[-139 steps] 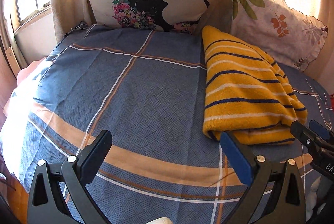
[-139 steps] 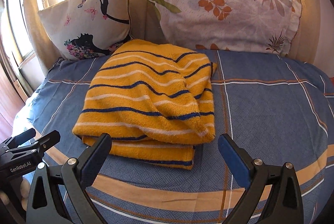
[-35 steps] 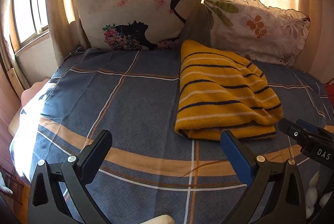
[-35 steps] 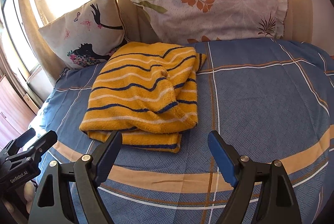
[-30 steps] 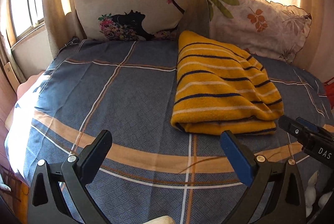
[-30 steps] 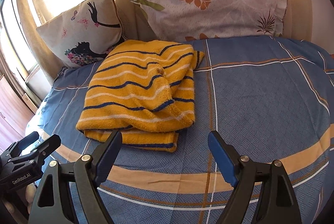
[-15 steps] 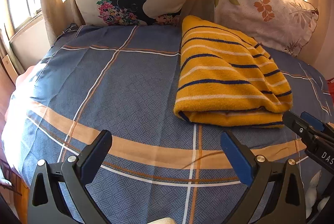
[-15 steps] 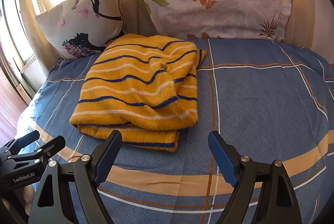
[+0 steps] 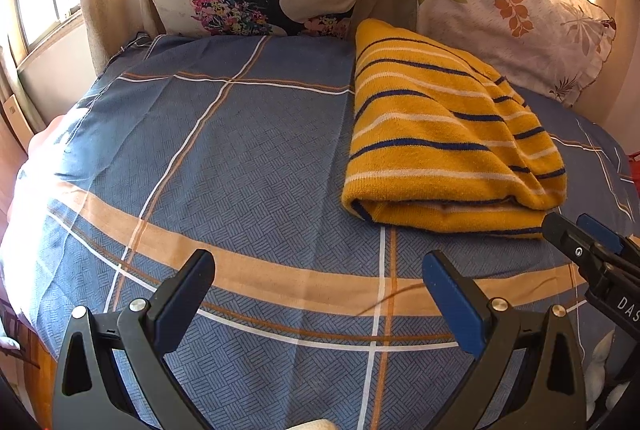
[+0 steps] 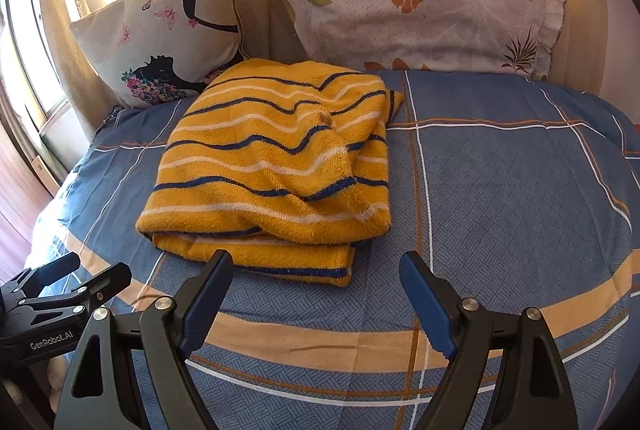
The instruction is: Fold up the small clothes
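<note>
Fuzzy knitted yellow sweater [image 10: 272,169] lies on matt woven cloth bedsheet [image 10: 500,189]; pillows [image 10: 420,1] smooth cotton.

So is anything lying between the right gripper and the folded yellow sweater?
Nothing visible. The right gripper is open and empty, and only bare bedspread lies between its fingertips and the near edge of the sweater. The two pillows are behind the sweater, out of the path.
</note>
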### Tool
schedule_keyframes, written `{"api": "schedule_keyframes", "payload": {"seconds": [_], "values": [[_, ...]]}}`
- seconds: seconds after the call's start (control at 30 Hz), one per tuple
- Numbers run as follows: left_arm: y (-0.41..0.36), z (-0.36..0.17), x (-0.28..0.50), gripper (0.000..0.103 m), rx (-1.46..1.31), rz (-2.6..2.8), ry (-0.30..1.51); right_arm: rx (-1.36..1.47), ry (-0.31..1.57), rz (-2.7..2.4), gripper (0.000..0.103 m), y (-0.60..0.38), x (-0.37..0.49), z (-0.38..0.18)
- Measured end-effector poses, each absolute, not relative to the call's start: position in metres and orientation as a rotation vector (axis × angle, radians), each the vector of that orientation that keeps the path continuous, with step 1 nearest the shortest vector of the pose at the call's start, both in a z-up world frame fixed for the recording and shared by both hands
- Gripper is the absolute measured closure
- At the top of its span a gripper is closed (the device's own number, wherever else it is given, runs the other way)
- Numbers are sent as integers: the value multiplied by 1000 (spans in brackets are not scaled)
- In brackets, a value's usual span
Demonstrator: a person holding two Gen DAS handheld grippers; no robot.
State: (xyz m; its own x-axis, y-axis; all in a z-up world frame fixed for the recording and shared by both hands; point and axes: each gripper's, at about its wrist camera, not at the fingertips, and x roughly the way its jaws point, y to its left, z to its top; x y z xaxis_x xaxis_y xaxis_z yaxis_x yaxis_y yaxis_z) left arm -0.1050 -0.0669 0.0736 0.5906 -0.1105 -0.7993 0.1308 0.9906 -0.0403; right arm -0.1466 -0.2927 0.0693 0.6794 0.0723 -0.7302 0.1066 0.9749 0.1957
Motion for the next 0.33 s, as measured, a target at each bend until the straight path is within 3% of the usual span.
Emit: {"api": "schedule_keyframes", "payload": {"seconds": [0.33], "values": [[-62, 80, -117, 0, 21, -148, 906, 220, 812, -11, 14, -285, -155, 77]]}}
